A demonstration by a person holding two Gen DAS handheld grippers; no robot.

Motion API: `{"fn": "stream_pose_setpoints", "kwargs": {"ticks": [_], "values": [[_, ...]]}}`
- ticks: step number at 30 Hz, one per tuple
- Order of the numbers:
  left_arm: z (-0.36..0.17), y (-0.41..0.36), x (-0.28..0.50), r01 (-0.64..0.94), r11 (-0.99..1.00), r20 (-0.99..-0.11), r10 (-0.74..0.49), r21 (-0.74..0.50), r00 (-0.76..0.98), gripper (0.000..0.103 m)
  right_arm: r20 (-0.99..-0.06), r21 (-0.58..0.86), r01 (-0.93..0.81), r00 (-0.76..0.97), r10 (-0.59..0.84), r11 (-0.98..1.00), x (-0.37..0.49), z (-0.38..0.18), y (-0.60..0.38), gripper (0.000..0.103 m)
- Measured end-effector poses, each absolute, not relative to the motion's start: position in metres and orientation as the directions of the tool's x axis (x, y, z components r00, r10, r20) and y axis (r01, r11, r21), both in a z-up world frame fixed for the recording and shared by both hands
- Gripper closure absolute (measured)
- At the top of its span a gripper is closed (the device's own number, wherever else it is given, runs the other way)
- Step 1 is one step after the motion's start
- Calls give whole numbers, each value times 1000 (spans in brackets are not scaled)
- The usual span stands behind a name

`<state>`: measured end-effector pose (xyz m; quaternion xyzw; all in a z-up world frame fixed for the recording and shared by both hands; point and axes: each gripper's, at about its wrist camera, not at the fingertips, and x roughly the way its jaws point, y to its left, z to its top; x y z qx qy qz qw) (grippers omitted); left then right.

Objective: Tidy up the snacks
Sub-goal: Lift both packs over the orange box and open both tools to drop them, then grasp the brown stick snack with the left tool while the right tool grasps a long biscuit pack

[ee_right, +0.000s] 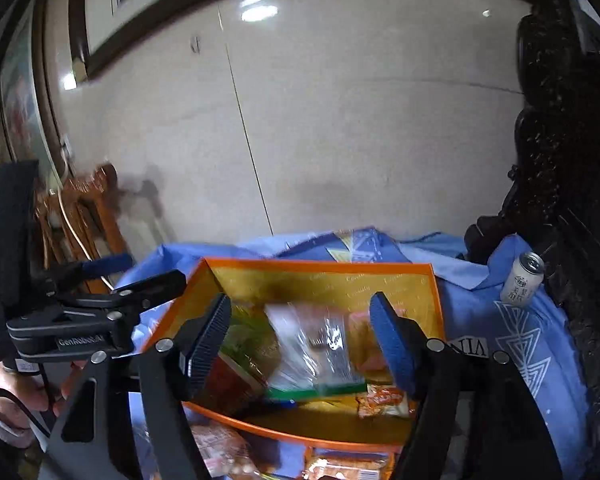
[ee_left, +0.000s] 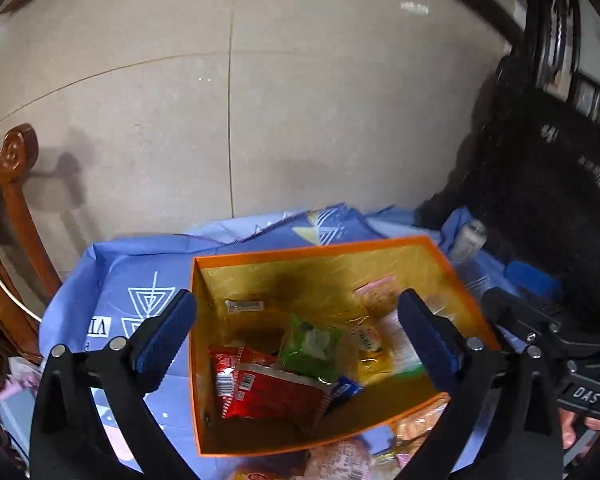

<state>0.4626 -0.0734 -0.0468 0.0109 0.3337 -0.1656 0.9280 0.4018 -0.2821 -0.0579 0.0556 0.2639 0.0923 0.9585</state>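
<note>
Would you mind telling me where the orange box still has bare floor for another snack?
The orange box is bare along its far wall and around the small packet. The near half is crowded: red packet, green packet, clear bag.

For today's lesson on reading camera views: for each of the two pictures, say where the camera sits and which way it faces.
Left wrist view: sits on the left claw, facing forward and down into the orange box; its open fingers frame the box, and the right claw shows at the right edge.
Right wrist view: sits on the right claw, facing down into the same orange box; the left claw and a hand show on the left.
Both views share the box, the blue cloth and the can.
</note>
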Motion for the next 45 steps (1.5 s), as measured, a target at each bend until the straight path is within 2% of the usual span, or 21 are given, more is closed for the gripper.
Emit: {"fn": "stream_pose_setpoints", "kwargs": {"ticks": [7, 10, 16, 22, 33, 39, 45], "values": [[-57, -37, 417, 267, 957, -632, -275, -109, 725, 4, -513, 192, -138, 830, 219, 972, 352, -74, -291, 22], [-72, -24, 389, 257, 962, -645, -257, -96, 720, 4, -551, 177, -119, 811, 198, 977, 324, -95, -293, 18], [-110, -4, 331, 242, 963, -676, -256, -118, 691, 4, -651, 131, -105, 741, 166, 986, 272, -149, -281, 17], [-138, 6, 296, 239, 962, -717, -260, -133, 647, 4, -722, 161, -103, 666, 188, 982, 238, -201, -268, 17], [-161, 12, 261, 235, 962, -748, -256, -137, 612, 4, -766, 85, -279, 596, 241, 957, 240, -247, -258, 17], [-163, 11, 256, 215, 966, -761, -247, -144, 600, 4, -793, 110, -384, 522, 313, 917, 258, -267, -257, 17], [-166, 0, 254, 245, 963, -772, -237, -108, 590, 4, -779, 78, -429, 537, 323, 900, 258, -270, -250, 15]]}}
